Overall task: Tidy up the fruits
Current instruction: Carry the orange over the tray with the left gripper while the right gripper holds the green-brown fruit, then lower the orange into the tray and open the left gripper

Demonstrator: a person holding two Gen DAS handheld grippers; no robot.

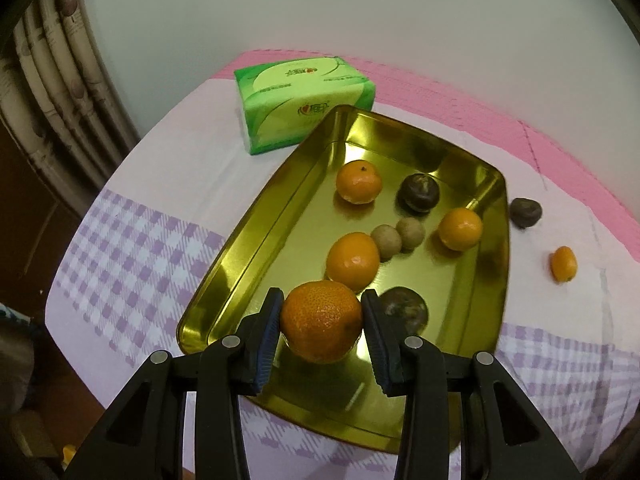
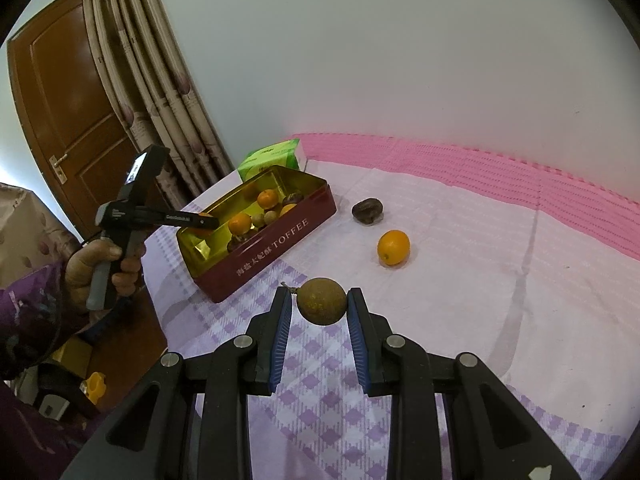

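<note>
The left gripper is clamping an orange over the "TOFFEE" tin, seemingly holding eight fruits; the right gripper is gripping a brown fruit.

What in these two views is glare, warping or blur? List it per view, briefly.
Left wrist view: the gold tin mirrors the fruit and shows bright glare near the held orange; fisheye bends the table edge; black vignette in the corners. Right wrist view: door and curtain bow strongly, lighting is soft, the held longan is sharp.
</note>
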